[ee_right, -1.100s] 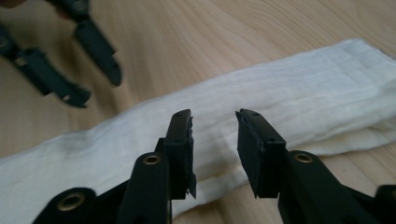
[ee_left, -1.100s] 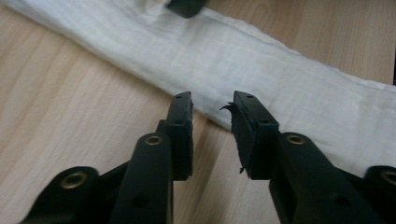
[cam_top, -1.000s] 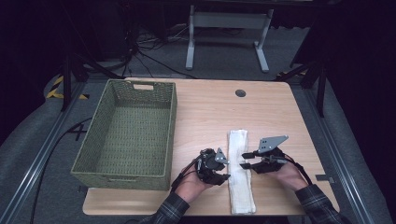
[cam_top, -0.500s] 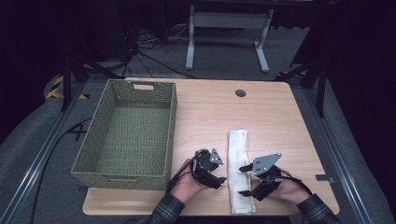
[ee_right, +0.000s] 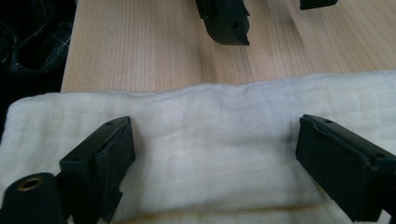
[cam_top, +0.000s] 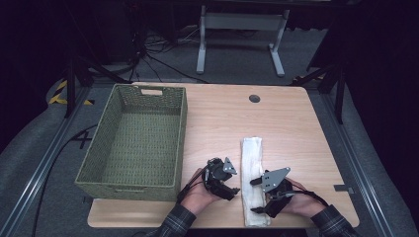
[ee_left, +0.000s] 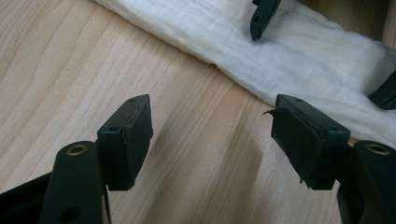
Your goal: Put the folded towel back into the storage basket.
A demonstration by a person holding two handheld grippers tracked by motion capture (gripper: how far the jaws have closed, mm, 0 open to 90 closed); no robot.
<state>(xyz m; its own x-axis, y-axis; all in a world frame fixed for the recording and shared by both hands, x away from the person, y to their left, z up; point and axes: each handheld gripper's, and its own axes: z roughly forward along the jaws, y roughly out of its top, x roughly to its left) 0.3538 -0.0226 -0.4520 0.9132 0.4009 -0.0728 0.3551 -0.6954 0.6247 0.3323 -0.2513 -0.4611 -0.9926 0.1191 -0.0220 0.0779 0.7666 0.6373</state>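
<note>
A long folded white towel (cam_top: pixel 252 170) lies on the wooden table, running from the middle to the near edge. My left gripper (cam_top: pixel 233 183) sits just left of it over bare wood, open, its jaws having just been opening; nothing is between them (ee_left: pixel 212 121), and the towel (ee_left: pixel 289 51) lies beyond the tips. My right gripper (cam_top: pixel 256 196) hovers over the towel's near end, open, its jaws also just opening. They straddle the towel (ee_right: pixel 210 116) without the pads pressing on it (ee_right: pixel 212 140).
An empty green woven basket (cam_top: pixel 138 138) stands on the left half of the table. A round cable hole (cam_top: pixel 254 98) sits near the far edge. The near table edge lies just below both hands. A grey metal stand (cam_top: pixel 237 29) is on the floor beyond.
My right gripper has moved along the towel toward the near edge. Both grippers' jaws stand wider than before. The towel and the left hand have stayed in place.
</note>
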